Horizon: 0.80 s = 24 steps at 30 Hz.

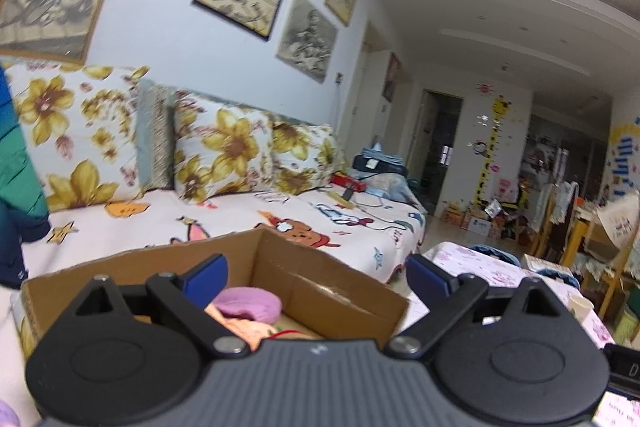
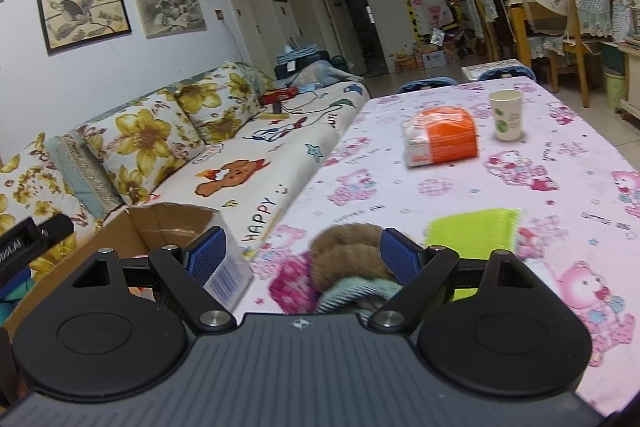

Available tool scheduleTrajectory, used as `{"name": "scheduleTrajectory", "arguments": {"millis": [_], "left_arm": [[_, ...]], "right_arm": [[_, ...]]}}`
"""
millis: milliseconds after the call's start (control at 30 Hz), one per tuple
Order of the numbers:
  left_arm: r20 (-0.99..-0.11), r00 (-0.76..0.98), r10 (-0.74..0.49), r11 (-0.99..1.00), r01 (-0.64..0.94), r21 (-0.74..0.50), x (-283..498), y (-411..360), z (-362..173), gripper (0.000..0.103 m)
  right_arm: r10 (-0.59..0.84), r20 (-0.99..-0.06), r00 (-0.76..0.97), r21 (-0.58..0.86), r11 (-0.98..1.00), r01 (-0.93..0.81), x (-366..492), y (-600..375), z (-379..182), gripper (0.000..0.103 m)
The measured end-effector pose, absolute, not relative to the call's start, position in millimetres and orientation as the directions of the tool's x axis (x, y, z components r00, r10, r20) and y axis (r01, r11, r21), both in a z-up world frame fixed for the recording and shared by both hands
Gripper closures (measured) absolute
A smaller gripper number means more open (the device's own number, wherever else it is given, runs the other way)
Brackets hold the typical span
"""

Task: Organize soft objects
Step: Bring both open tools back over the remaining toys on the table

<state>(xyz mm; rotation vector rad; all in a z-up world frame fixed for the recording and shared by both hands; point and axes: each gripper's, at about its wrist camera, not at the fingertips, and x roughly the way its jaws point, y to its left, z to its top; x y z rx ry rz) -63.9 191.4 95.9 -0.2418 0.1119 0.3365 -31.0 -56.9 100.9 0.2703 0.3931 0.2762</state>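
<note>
Between picks. Left gripper wide, empty, over cardboard box at table's near-left corner; pink plush inside. Right gripper wide, empty, near brown plush on table's near edge. Next: straddle it, close.

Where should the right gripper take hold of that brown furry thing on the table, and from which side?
Grip the brown furry piece across its rounded upper hump, coming in from the near side along the table. It lies on top of the pink floral item and the teal knit, so its top is free. The right gripper already faces it with jaws open, probably wide enough to straddle it.
</note>
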Motion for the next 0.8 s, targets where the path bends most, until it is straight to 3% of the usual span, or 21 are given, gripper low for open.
{"name": "scheduleTrajectory", "arguments": {"millis": [800], "left_arm": [[-0.111, 0.978, 0.178, 0.984, -0.179, 0.008, -48, 115, 80, 0.006]], "right_arm": [[0.195, -0.348, 0.917, 0.34, 0.938, -0.071, -37, -84, 83, 0.0]]}}
